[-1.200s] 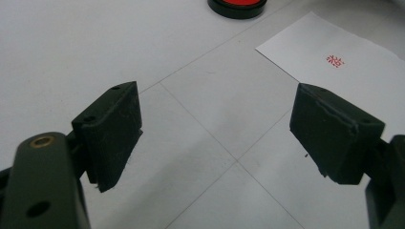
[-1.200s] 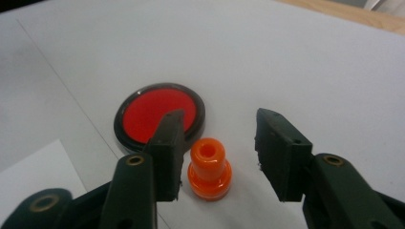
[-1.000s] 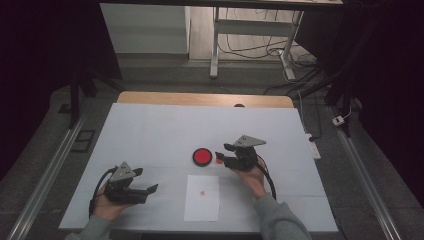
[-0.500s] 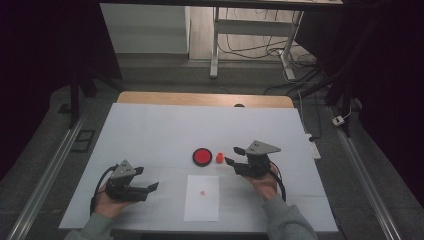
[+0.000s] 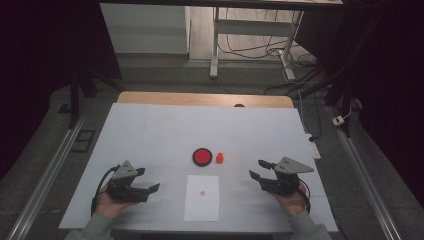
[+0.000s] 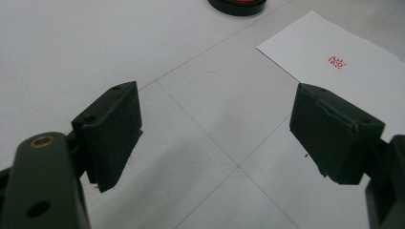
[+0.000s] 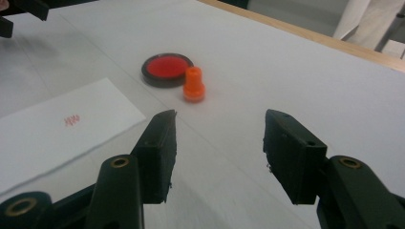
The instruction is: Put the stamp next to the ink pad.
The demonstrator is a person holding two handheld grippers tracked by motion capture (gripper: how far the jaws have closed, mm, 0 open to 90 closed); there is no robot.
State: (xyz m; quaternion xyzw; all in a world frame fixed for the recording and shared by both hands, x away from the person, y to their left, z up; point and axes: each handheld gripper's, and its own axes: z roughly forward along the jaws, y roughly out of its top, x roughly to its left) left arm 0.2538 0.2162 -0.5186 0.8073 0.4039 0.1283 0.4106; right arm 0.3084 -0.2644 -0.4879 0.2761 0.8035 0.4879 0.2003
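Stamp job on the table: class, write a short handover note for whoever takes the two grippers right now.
Left gripper: open, holding nothing, low at the table's left.
Right gripper: open, holding nothing, at the right.
Orange stamp stands upright beside the red ink pad, right of it in the high view.
White paper lies nearer the person.
Done: paper bears one red mark; stamp set down.
Left: apparently nothing, unless more prints are wanted.

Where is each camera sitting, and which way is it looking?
High view: sits above the person's side, looking forward and down on the white table; shows both hands, the left gripper and the right gripper.
Left gripper view: rides the left gripper, looking between its open jaws at the white paper sheet with a red stamp mark.
Right gripper view: rides the right gripper, open jaws facing the small orange plastic stamp beside the round red ink pad.
Shared: all three show the paper and ink pad.
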